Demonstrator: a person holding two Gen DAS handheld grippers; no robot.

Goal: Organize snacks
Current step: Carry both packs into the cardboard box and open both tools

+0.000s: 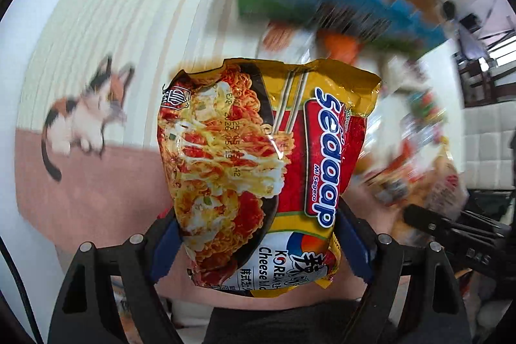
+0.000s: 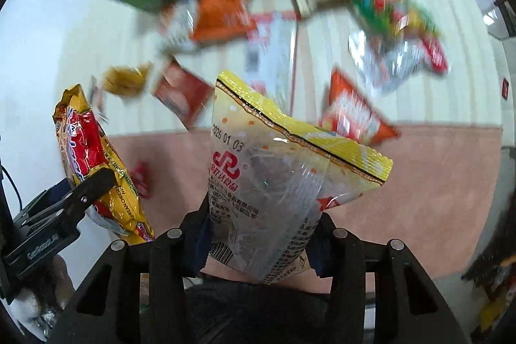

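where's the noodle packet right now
The noodle packet is clamped in the left gripper, filling the middle of the left wrist view above the cat rug. In the right wrist view it hangs at the left edge, beside the clear snack bag.

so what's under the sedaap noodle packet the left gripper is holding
The Sedaap noodle packet hangs in the left gripper. Around its edges show a pink and cream mat with a cat picture. Whatever lies directly behind the packet is covered.
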